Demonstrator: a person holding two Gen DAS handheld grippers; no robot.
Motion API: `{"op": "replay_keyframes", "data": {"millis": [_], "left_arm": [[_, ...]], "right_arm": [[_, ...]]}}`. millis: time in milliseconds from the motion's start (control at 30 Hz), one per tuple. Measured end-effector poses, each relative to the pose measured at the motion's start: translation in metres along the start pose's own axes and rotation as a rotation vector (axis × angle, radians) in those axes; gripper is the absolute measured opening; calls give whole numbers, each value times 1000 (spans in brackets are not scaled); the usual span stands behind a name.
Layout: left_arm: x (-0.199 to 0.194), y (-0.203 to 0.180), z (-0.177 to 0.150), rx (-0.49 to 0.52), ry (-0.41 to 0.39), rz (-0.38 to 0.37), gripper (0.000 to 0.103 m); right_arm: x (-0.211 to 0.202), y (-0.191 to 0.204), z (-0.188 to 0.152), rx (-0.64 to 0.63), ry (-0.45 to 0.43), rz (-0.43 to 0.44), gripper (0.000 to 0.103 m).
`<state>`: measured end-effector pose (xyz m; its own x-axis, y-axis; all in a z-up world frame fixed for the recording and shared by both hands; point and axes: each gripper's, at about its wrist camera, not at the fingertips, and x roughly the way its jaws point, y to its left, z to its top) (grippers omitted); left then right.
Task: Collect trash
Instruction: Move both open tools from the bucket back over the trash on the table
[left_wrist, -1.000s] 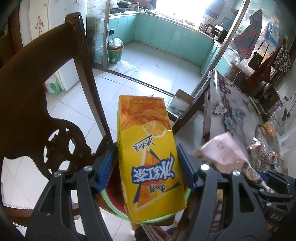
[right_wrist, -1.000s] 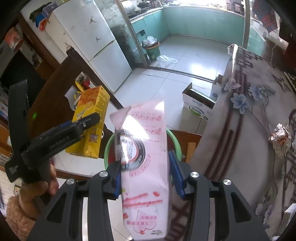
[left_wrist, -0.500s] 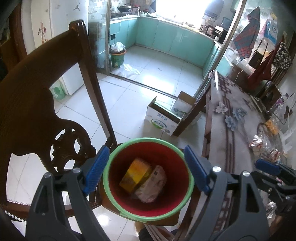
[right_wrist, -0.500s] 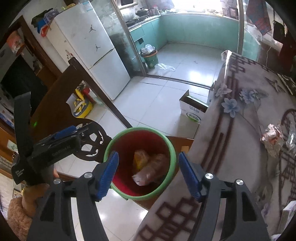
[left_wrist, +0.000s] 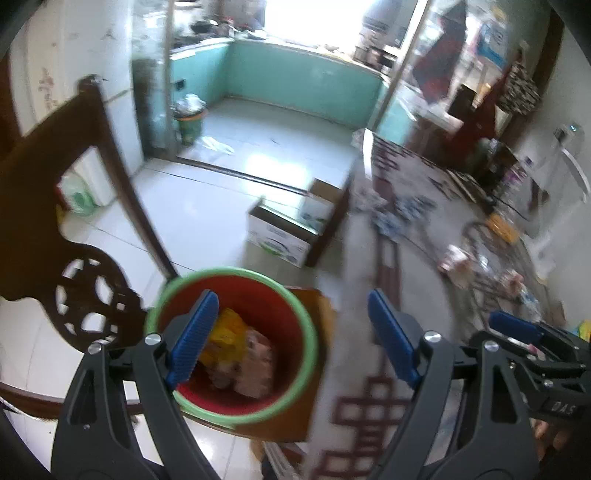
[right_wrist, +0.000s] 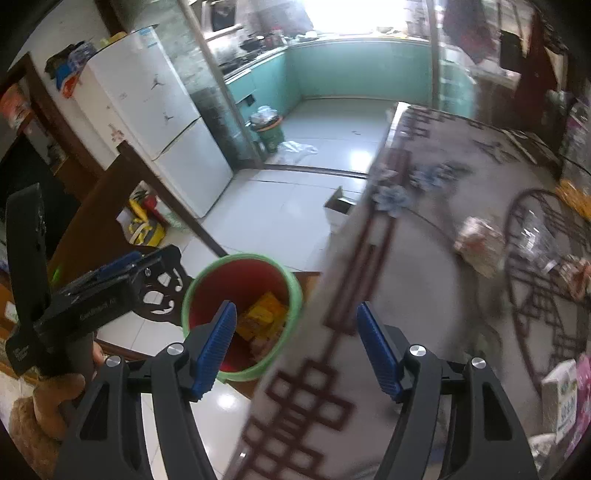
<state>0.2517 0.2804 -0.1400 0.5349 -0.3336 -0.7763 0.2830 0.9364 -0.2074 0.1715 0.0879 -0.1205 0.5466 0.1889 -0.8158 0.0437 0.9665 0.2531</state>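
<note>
A red bin with a green rim (left_wrist: 236, 275) (right_wrist: 242, 258) stands on a wooden chair seat beside the table. Inside lie the yellow juice carton (left_wrist: 225, 336) (right_wrist: 264, 314) and the pink wrapper (left_wrist: 258, 360). My left gripper (left_wrist: 291, 339) is open and empty, above the bin's right side. My right gripper (right_wrist: 297, 343) is open and empty, above the table edge just right of the bin. Crumpled wrapper trash (right_wrist: 478, 245) (left_wrist: 456, 260) lies on the table further right.
The patterned tablecloth table (right_wrist: 424, 295) fills the right side, with a wire rack (right_wrist: 546, 258) and white and pink boxes (right_wrist: 565, 391) on it. A carved wooden chair back (left_wrist: 55, 229) stands left. A cardboard box (left_wrist: 291, 229) sits on the tiled floor.
Both grippers opened and dropped the juice carton and pink wrapper into the bin. Since then both have swung right, toward the table.
</note>
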Motion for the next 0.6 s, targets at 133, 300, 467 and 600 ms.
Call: {"op": "replay_keyframes", "data": {"millis": [133, 300, 467, 600], "left_arm": [[6, -47, -9, 67, 21, -35, 81], [10, -100, -19, 128, 32, -59, 81], [14, -159, -30, 152, 43, -92, 81], [18, -205, -41, 160, 43, -112, 81]], "right_arm": [[-16, -38, -13, 59, -3, -26, 68], [-43, -97, -32, 127, -21, -62, 68], [-71, -175, -47, 187, -29, -114, 68], [-91, -242, -51, 200, -36, -177, 68]]}}
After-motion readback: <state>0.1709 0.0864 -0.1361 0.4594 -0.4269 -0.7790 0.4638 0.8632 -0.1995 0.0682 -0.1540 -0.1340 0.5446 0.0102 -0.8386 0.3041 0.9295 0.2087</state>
